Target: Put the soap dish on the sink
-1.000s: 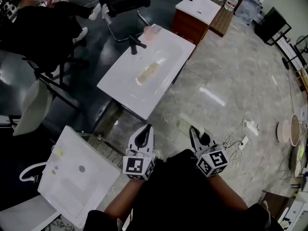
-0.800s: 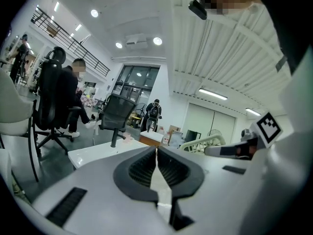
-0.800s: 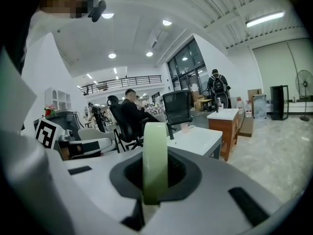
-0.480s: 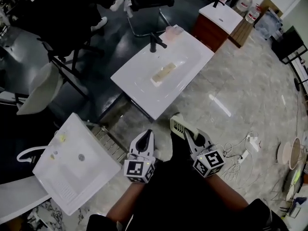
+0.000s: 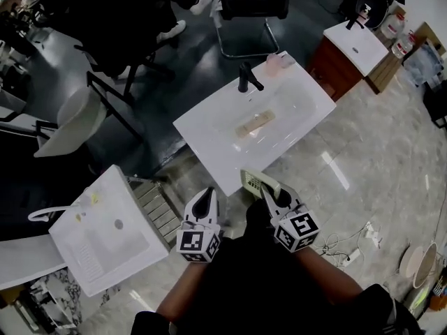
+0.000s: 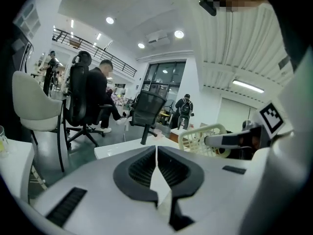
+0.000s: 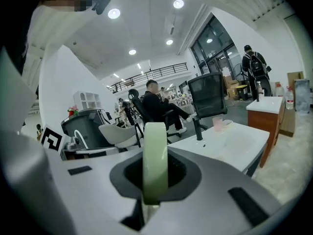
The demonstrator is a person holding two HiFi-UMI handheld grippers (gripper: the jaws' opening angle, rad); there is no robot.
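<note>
Low in the middle of the head view, both forearms reach up from the bottom edge, with the left gripper (image 5: 206, 197) and right gripper (image 5: 269, 192) side by side and aimed at the white sink (image 5: 209, 130) in mid-frame. The right jaws pinch the pale green soap dish (image 5: 255, 181) edge-on, just below the sink's near edge. The left jaws are closed together on nothing.

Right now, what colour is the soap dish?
The soap dish is pale green, clearest in the right gripper view.

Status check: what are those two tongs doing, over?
Right tongs shut on soap dish. Left tongs shut, empty. Sink ahead, dish not on it yet; tan bar in basin.
</note>
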